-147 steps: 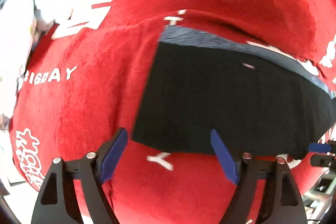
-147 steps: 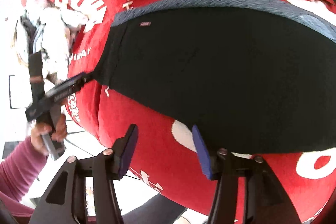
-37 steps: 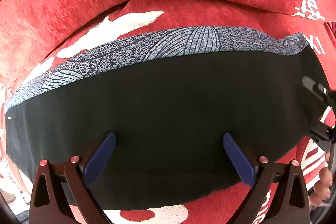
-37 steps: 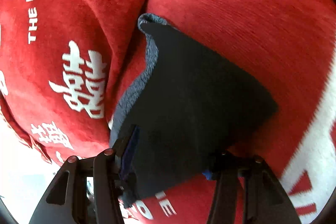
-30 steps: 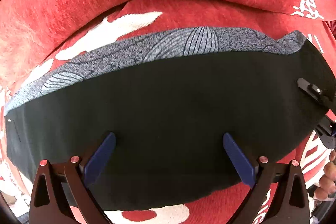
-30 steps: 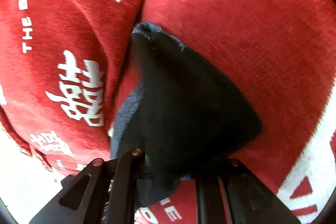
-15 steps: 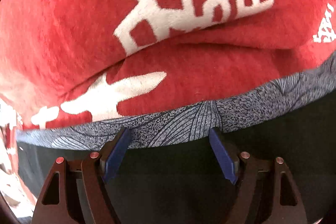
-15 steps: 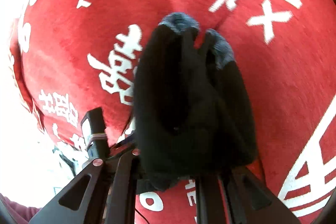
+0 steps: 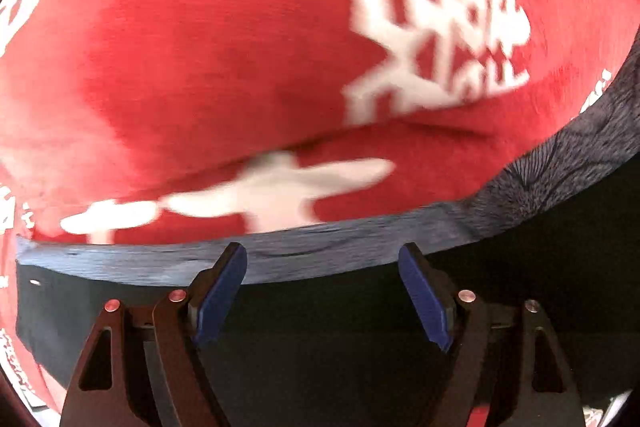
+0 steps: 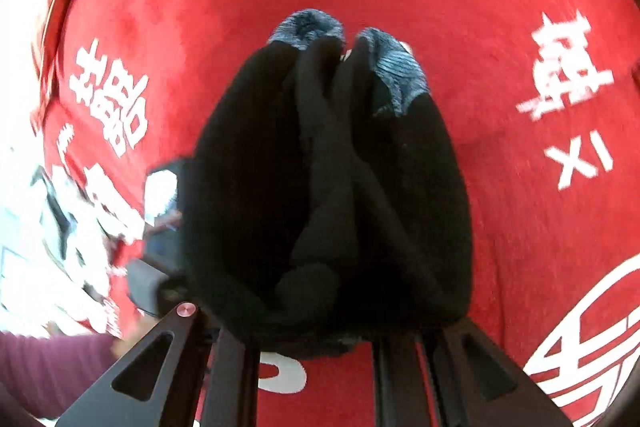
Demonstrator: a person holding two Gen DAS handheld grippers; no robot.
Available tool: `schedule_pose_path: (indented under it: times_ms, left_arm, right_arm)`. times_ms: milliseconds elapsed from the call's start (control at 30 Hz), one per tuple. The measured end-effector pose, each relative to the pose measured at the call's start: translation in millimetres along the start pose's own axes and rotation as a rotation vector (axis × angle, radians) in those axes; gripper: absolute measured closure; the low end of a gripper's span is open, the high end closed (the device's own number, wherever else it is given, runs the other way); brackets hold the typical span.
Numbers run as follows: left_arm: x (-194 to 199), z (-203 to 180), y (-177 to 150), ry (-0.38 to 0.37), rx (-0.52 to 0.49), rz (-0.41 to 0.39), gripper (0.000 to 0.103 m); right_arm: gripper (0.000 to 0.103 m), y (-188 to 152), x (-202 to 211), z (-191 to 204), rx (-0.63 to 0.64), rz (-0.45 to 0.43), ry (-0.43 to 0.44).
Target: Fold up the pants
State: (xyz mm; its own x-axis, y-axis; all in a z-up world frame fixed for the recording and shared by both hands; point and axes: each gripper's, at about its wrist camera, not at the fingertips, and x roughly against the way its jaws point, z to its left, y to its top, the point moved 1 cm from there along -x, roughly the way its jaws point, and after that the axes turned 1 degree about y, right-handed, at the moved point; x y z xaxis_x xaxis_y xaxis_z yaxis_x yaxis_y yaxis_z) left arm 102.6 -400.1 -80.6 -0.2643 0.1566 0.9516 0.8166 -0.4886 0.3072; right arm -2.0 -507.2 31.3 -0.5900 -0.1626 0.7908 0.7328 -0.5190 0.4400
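Note:
The black pants (image 9: 360,327) with a grey patterned waistband (image 9: 320,251) lie on a red blanket (image 9: 200,47). My left gripper (image 9: 322,291) is open just above the pants, its blue pads (image 9: 218,295) over the waistband edge. In the right wrist view my right gripper (image 10: 316,339) is shut on a bunched end of the pants (image 10: 328,187), which hangs lifted in folds with grey waistband tips (image 10: 312,27) at the top.
The red blanket (image 10: 500,7) with white characters covers the whole surface. A person's hand and maroon sleeve (image 10: 48,359) show at lower left of the right wrist view, with the other gripper's body (image 10: 160,267) beside the cloth.
My right gripper closed on the pants' end and lifted it, so the cloth bunches up. My left gripper slid left along the waistband and narrowed a little, still open.

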Motion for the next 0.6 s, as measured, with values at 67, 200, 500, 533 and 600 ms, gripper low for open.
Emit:
schedule_pose_path:
  times_ms: [67,200,500,533,600]
  left_arm:
    - [8.5,29.5,-4.3,0.016,0.015,0.001,0.023]
    - [21.8,101.8,-24.4,0.06,0.084,0.02,0.023]
    - [25.0,225.4,-90.1,0.118,0.214,0.095,0.023]
    - [27.3,231.9,-93.9,0.112,0.223,0.095,0.023]
    - [32.7,241.5,-97.4,0.087,0.234,0.093,0.023]
  right_arm:
    - [0.084,-1.9,-11.4,29.0,0.069,0.014,-0.04]
    - [0.073,-12.7,-53.6,99.1,0.216,0.064,-0.125]
    - [0.032,-100.2,-200.5,201.2,0.489,0.278,-0.435]
    - [0.032,-107.9,-200.7,214.9,0.532,0.275,-0.458]
    - [0.032,-118.7,-184.5,229.2,0.58,0.256,-0.423]
